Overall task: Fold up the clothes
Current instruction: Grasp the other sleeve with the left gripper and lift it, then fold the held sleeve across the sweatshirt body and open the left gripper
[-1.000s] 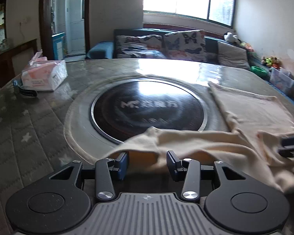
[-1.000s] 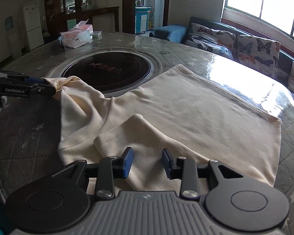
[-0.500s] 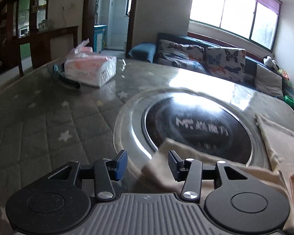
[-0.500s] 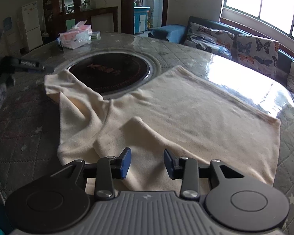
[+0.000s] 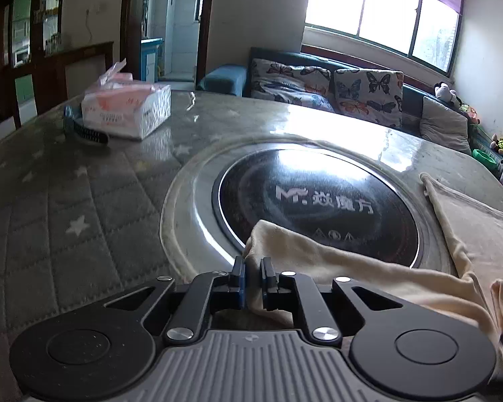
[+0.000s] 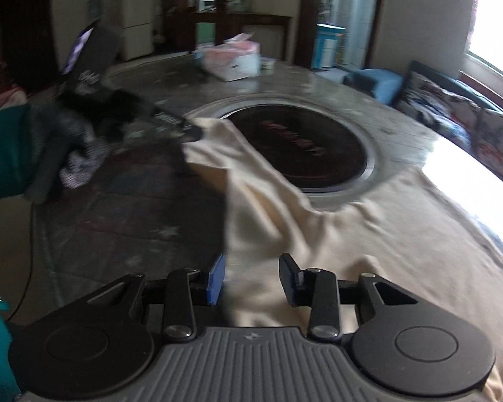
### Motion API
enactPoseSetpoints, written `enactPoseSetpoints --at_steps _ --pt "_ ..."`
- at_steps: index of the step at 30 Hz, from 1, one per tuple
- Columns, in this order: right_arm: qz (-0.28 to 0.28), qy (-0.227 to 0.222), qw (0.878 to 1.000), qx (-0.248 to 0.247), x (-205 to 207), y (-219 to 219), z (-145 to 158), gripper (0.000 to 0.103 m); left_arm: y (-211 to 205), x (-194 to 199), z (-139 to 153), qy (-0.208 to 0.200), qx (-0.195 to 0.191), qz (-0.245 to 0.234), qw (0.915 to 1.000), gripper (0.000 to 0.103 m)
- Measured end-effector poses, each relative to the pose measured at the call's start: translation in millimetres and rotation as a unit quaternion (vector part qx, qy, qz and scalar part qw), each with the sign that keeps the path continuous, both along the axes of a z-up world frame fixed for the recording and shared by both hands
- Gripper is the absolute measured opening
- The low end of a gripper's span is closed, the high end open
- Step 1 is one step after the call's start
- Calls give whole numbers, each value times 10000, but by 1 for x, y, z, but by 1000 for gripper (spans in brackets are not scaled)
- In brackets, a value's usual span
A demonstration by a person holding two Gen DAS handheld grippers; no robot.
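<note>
Cream garment [image 5: 322, 264] | left claw [image 5: 253, 279] clenched on sleeve end | right claw [image 6: 253, 279] released, apparently above cloth

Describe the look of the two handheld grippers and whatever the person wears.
Each gripper, left gripper and right gripper, has black linkage arms with silver rivets, blue pads inside black fingers, two round black discs and a ribbed grey body. The person's hand wears a dark glove; the sleeve is teal.
</note>
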State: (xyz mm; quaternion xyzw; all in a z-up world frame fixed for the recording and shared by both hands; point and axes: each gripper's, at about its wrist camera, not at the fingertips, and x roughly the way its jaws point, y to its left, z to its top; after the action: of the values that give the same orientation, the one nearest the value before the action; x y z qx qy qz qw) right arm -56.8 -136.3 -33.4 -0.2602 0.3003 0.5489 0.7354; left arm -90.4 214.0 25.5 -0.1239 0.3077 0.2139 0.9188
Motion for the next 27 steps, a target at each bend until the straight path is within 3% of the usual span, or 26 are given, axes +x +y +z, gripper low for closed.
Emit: enactPoseSetpoints --at_steps 2,4,7,12,16,20,23,27 --pt "73 -24 9999 -86 -6 7 -5 34 0 4 9 -147 132 -14 9998 8" --pt "11 -18 9999 -170 -7 10 -10 23 0 10 23 -331 255 -44 9991 8" --pt "13 229 9997 -96 -6 11 -11 18 -5 18 45 -616 399 -195 9971 8" --pt "190 395 9990 -3 -7 10 -8 18 -20 26 69 -937 546 -478 9930 8" --pt "-187 391 9986 313 11 4 2 18 -28 22 72 -963 613 -559 9919 8" --pt "-606 323 9973 273 30 3 -1 19 -27 13 74 -972 565 -482 9925 8" --pt "-603 447 9971 116 37 9 -14 20 -32 8 83 -1066 490 -519 9917 8" --pt "-484 386 9978 242 29 6 -10 20 -56 3 102 -1258 549 -785 9874 8"
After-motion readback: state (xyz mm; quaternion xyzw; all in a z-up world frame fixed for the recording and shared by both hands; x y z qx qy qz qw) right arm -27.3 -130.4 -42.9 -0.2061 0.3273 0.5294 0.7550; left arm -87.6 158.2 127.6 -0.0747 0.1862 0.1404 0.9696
